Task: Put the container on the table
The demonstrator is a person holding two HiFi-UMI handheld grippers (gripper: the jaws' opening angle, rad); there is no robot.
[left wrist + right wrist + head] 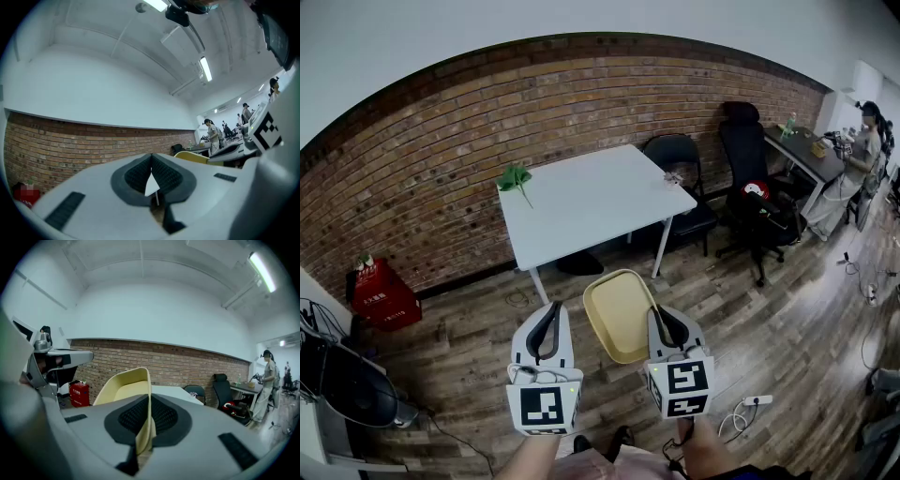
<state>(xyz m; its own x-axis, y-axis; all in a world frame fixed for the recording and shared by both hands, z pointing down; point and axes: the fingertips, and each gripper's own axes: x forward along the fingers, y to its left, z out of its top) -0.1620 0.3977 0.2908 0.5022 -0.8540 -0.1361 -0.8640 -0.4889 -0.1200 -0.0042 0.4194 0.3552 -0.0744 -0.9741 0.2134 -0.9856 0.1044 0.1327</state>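
Observation:
My right gripper (662, 317) holds a pale yellow, shallow container (617, 314) above the wooden floor, a little short of the white table (598, 211). In the right gripper view the jaws of the right gripper (149, 398) are shut on the rim of the container (123, 386), which stands up on edge ahead of them. My left gripper (550, 311) hangs beside the container's left edge, shut and empty. The left gripper view shows the left gripper (151, 157) with its pads together, and the container (193, 157) off to the right.
On the table lie a green leafy thing (515, 176) and a small object (673, 176). A black folding chair (680, 157) and an office chair (752, 164) stand to its right. A red box (382, 293) sits by the brick wall. A person (868, 131) is at the far desk.

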